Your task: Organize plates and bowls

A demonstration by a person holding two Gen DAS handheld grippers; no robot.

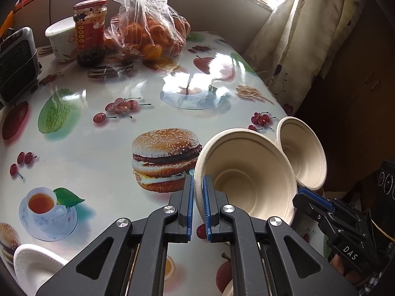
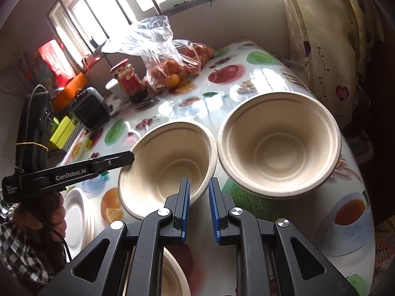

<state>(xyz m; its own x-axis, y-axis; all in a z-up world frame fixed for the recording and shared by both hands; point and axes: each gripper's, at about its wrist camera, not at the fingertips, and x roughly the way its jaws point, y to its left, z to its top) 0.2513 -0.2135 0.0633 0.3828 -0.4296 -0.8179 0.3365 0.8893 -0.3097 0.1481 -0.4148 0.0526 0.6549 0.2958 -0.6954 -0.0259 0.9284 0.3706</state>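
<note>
"GenRobot.AI" runs along the left gripper (image 2: pixel 128 159), "DAS" marks the right gripper (image 1: pixel 302 196). Left fingers (image 1: pixel 190 197) pinch a bowl (image 1: pixel 246 172) by its rim; the right fingers (image 2: pixel 184 207), narrow, clamp nothing. A second bowl (image 2: pixel 279 145) sits beside it on the glossy food-print desk (image 1: pixel 98 135), by a curtained window (image 2: pixel 103 7).

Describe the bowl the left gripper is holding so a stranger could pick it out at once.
Start at the table with the fruit-and-burger printed cover, then look to its near edge, where two beige paper bowls sit side by side. The held bowl is the one nearer the stack of white plates. Unlike its neighbour, it is tilted, with the left gripper shut on its rim.
</note>
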